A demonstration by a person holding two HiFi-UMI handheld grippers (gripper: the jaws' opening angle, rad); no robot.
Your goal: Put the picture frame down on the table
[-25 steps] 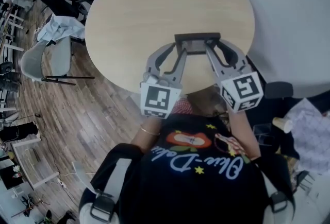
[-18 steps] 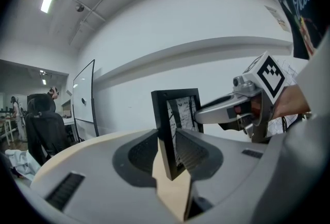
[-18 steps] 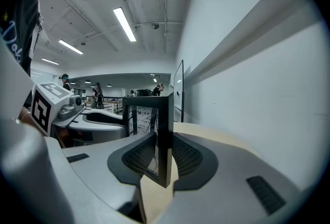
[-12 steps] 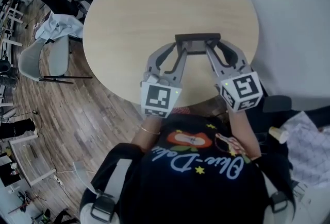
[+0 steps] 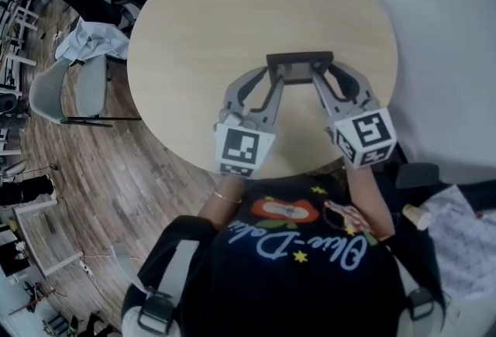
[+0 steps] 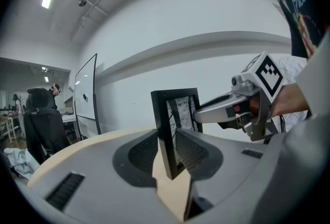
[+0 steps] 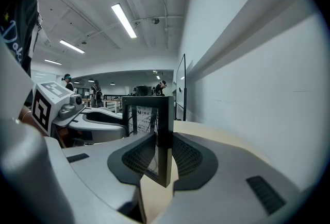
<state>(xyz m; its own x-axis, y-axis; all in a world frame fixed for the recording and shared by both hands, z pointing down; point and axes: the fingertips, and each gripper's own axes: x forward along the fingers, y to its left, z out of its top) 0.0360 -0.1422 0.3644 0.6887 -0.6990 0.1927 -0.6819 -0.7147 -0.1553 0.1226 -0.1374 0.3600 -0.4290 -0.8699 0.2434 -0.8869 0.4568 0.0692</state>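
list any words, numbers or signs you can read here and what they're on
Shirt: white cursive lettering, too distorted to read with confidence.
Picture frame: the print inside shows dark marks, too small to read.
Left hand-held gripper and right hand-held gripper: square black-and-white markers on their cubes, no words or numbers.

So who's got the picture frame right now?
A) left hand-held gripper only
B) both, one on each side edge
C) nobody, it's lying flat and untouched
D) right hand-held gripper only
B: the left hand-held gripper has its jaws closed on one upright edge of the picture frame, and the right hand-held gripper clamps the opposite edge, so the frame stands upright between the two.
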